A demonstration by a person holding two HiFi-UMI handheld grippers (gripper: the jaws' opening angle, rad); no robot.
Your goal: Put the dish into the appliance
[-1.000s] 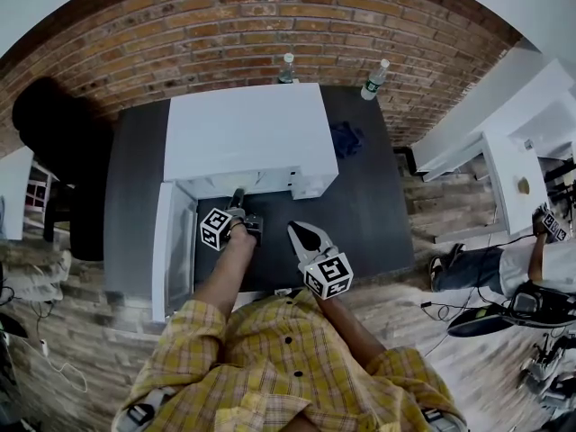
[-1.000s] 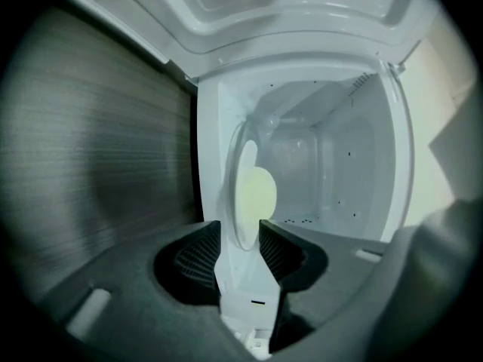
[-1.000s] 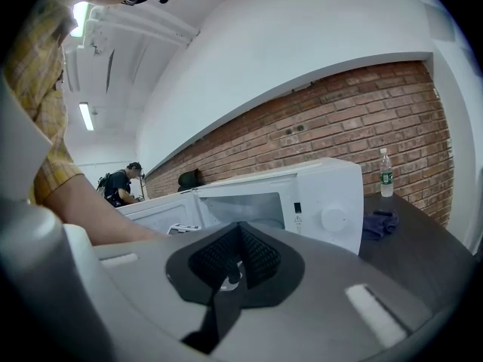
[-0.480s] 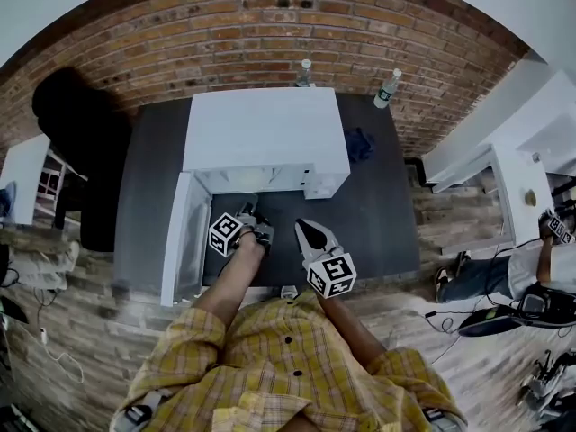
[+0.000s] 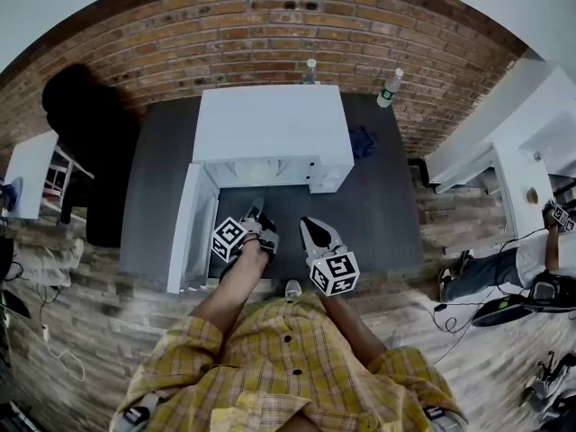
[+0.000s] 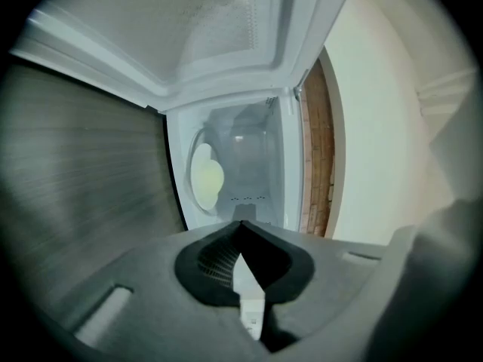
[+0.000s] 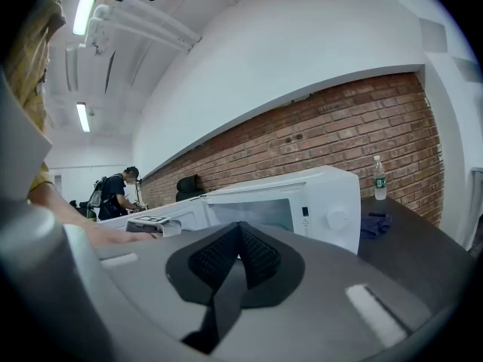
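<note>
The white microwave (image 5: 270, 124) stands on the dark table (image 5: 382, 214) with its door (image 5: 189, 232) swung open to the left. A pale yellow dish (image 6: 205, 178) lies on the turntable inside; from the head view it shows as a light round dish (image 5: 259, 171) in the cavity. My left gripper (image 5: 255, 214) hovers in front of the opening, apart from the dish. Its jaws have just been closing and now meet with nothing between them (image 6: 241, 225). My right gripper (image 5: 308, 228) hangs beside it, shut and empty (image 7: 240, 226), pointing at the microwave (image 7: 302, 202).
Two water bottles (image 5: 310, 66) (image 5: 391, 84) stand at the table's back by the brick wall. A blue cloth (image 5: 363, 140) lies right of the microwave. A black chair (image 5: 81, 115) is at left, and white desks (image 5: 504, 151) and a seated person (image 5: 540, 268) at right.
My left gripper has drawn back out of the microwave's opening toward me and shut its jaws. The dish stays inside. The right gripper has barely shifted.
</note>
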